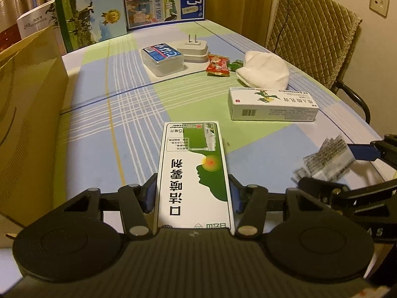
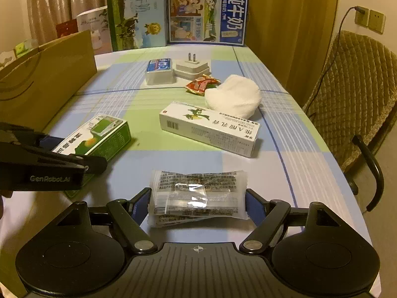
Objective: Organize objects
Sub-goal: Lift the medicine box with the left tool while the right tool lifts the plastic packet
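Note:
My left gripper (image 1: 193,196) is shut on a green and white medicine box (image 1: 194,171), held just above the checked tablecloth; the box also shows in the right wrist view (image 2: 99,136). My right gripper (image 2: 198,198) is shut on a clear plastic packet with printed text (image 2: 198,193), which appears at the right in the left wrist view (image 1: 325,156). A long white medicine box (image 2: 211,129) lies flat on the table beyond the packet. Further back lie a red snack packet (image 2: 202,84) and a crumpled white tissue (image 2: 233,94).
A brown paper bag (image 2: 44,79) stands along the table's left side. A clear plastic case with a blue label (image 2: 160,70) and a white plug adapter (image 2: 192,68) sit toward the back. Milk cartons (image 2: 206,15) stand at the far end. A padded chair (image 2: 352,94) is at the right.

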Available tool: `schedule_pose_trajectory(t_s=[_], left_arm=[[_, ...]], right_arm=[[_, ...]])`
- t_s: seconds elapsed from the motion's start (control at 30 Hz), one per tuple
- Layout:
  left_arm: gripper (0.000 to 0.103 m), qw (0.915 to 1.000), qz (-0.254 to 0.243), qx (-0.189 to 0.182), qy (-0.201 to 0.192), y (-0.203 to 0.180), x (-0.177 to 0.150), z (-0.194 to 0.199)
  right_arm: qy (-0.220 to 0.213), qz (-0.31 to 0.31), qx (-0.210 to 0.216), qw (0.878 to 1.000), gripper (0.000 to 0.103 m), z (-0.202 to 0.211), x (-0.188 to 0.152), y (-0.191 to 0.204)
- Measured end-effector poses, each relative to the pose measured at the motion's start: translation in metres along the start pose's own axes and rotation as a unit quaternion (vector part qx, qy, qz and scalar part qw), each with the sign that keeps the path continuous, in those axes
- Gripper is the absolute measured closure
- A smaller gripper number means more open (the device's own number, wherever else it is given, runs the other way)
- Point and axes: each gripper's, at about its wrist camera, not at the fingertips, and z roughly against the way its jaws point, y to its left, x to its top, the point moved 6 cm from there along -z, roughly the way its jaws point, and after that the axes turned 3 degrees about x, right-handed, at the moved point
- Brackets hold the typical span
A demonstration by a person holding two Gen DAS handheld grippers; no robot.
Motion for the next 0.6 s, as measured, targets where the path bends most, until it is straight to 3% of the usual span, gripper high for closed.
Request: schedule_pose_trajectory(t_s=[0.37, 0.6], left_arm=[[0.052, 0.9998, 0.014, 0.005, -0.015, 0.009, 0.009, 0.022], [0.052, 0.9999, 0.006, 0.010, -0.010, 0.006, 0.004, 0.031]], right_arm=[[-0.034, -0.009, 0.005, 0.999, 0.027, 0.017, 0.020, 0.004], [-0.004, -0.011, 0.016, 1.000, 0.027, 0.012, 0.008, 0.009]])
